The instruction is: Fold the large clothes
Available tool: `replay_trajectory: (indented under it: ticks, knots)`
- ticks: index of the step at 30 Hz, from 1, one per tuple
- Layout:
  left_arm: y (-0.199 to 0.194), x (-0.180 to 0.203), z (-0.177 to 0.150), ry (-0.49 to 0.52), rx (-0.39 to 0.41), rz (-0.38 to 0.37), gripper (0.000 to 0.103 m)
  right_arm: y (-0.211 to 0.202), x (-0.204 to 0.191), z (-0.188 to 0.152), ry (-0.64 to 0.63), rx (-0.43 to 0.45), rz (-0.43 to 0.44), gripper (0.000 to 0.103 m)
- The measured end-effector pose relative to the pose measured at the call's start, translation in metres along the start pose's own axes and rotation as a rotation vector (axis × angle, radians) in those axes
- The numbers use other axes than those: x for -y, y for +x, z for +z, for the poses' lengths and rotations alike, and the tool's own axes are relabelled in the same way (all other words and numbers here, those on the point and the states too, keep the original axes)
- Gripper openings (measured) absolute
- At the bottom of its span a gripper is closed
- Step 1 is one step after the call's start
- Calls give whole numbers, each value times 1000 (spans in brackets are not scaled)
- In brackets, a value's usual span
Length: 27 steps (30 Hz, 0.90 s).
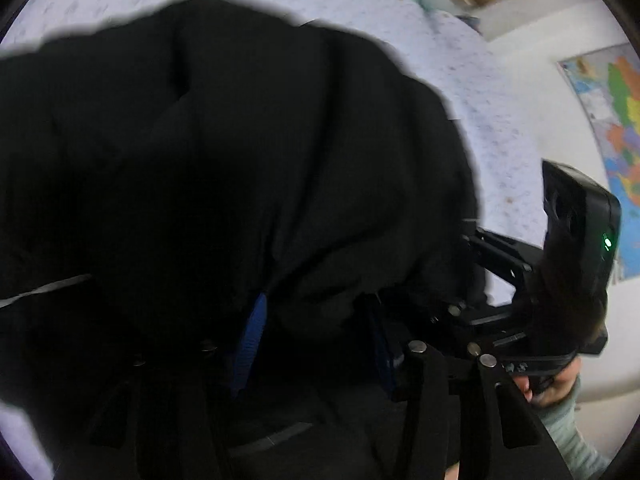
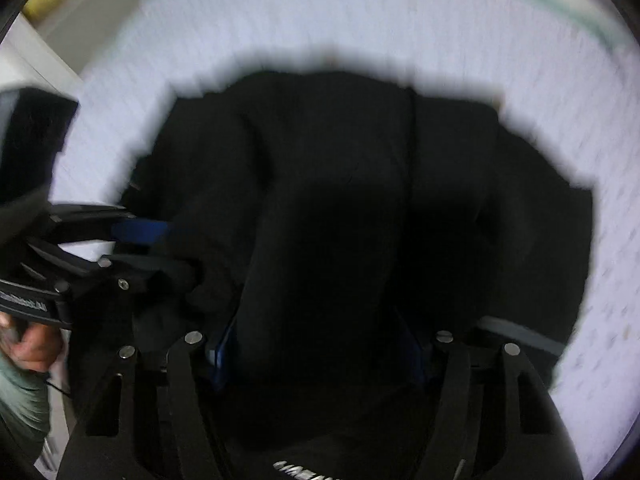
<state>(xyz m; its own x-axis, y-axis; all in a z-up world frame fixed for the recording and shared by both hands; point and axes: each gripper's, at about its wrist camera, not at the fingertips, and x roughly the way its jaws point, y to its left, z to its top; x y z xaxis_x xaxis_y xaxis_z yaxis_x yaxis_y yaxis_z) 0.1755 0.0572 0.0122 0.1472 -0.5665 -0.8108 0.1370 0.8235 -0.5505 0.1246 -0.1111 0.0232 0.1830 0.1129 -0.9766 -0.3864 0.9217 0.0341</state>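
**A:** In the left wrist view, which step is the person on?

**B:** Probably laying a fold down. The black garment (image 1: 240,140) is bunched ahead of the left tongs (image 1: 318,340) and swells up between the blue pads (image 1: 252,336). The jaws are partly apart, but it's too dark to tell if they pinch.

**A:** Is there room to move?

**B:** Bare bed sheet (image 1: 480,100) lies beyond the garment and off to the right. The garment's far edge is blurred.

**A:** And the right wrist view?

**B:** The right tongs (image 2: 320,350) stand fairly wide, with a thick roll of the garment between the pads. Again, the grip can't be told. The left tongs (image 2: 160,248) come in from the left, tips at the garment's edge, with the sheet showing between the fingers.

**A:** What does the next move call for?

**B:** Likely letting go cleanly and then finding a fresh edge. The sheet rings the pile ahead and to both sides, so there's space to spread it.
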Motion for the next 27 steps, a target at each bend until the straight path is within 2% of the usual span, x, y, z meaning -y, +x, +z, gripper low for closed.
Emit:
replay_trajectory:
  ticks: [2,6,7,8,10,12,14,16,18,20,22,23,27]
  knots:
    - [-3,2,-7,16,41,14,46,9,0,-9,11,62,-7,72]
    - [-22,15,-27,79,121,49,46,-3,-12,-24,4,185,-40,72]
    - [-32,20,-35,87,137,44,46,-12,-16,-31,-5,217,-45,72]
    - [-43,30,-27,90,150,36,46,-18,-18,-39,-5,232,-47,72]
    - [-73,44,-47,129,206,5,47,-53,-29,-62,-11,308,-35,72]
    - [-91,56,-59,157,238,17,47,-83,-42,-77,-31,360,-32,72]
    - [-102,71,-71,161,258,38,47,-100,-52,-84,-32,366,-55,72]
    - [-97,73,-75,144,253,56,47,-101,-55,-82,-30,351,-55,72]
    - [-84,64,-73,107,226,79,47,-81,-61,-70,-32,319,-74,71]
    - [-43,50,-61,25,162,101,47,-48,-58,-64,-9,246,-103,66]
    - [-15,23,-56,-53,128,54,47,-9,-32,-62,37,167,-94,66]
    - [-15,20,-56,-66,133,36,46,8,-26,-62,61,164,-78,67]
    - [-34,18,-65,-96,182,-23,46,-1,-33,-70,58,244,-85,67]
